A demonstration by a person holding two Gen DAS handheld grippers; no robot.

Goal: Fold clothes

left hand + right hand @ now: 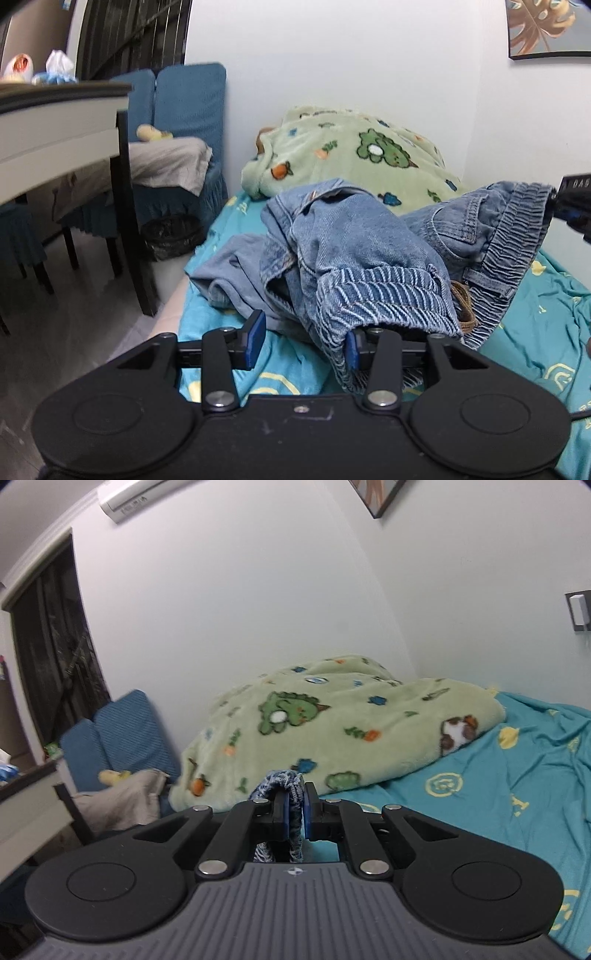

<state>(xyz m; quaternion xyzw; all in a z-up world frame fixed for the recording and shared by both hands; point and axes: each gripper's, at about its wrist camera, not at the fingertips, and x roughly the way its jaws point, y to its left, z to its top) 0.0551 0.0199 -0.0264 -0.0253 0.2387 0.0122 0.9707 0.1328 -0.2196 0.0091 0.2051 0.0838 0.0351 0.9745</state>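
Note:
A pair of blue denim jeans [343,240] with an elastic waistband lies bunched on the teal bed sheet [288,373]. My left gripper [303,345] is open at the near edge of the heap. The ribbed waistband drapes over its right pad, while its left pad [255,341] stands free with sheet showing in the gap. My right gripper [294,812] is shut on a fold of the waistband [282,781], lifted above the bed. In the left wrist view the right gripper [570,210] shows at the right edge, holding the far waistband end up.
A green fleece blanket [332,731] with animal prints is heaped against the white wall behind the jeans. Left of the bed stand blue-covered chairs [188,110], a dark-legged table [66,122] and a black bin [171,236] on the floor.

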